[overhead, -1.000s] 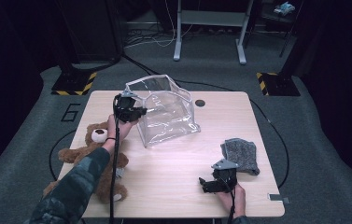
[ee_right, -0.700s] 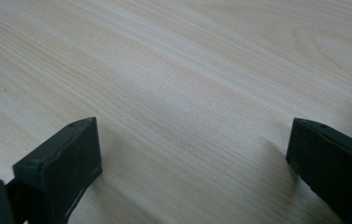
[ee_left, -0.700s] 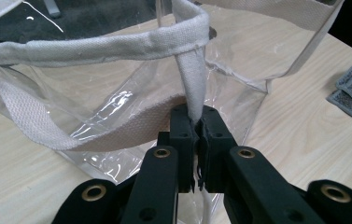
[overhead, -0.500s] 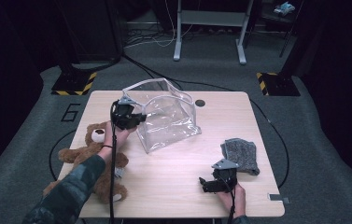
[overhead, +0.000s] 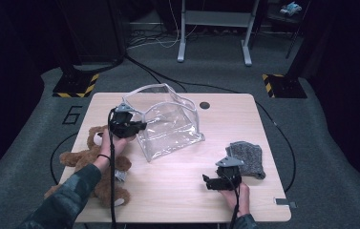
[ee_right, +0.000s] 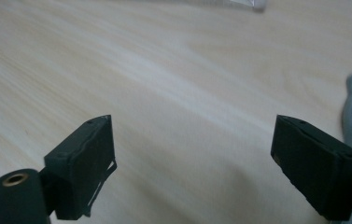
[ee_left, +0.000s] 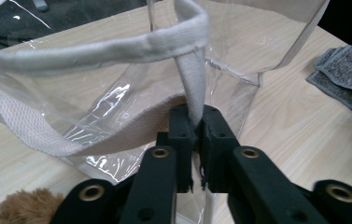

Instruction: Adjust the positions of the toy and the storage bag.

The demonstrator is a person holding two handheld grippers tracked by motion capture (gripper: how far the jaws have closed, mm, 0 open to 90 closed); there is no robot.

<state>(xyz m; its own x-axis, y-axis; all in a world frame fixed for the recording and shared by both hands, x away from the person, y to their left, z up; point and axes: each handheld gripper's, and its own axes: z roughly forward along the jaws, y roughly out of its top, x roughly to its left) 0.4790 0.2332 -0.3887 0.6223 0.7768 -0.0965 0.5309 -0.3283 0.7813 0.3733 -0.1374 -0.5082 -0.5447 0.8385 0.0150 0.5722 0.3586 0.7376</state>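
Clear vinyl bag (overhead: 168, 125), woven white trim: left tongs (ee_left: 194, 122) clamped on trim. Right tongs (ee_right: 192, 154) agape, lately narrowing, empty, over woodgrain counter (overhead: 177, 191).

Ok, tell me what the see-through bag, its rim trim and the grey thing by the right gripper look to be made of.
Bag: apparently soft clear plastic, glossy; the table shows through it, and it creases and catches glints.
Rim trim: seemingly woven off-white fabric tape, matte, with a visible weave; the left gripper pinches a strip of it.
Grey thing: likely knitted or fleecy cloth, speckled and matte; which one cannot be told.
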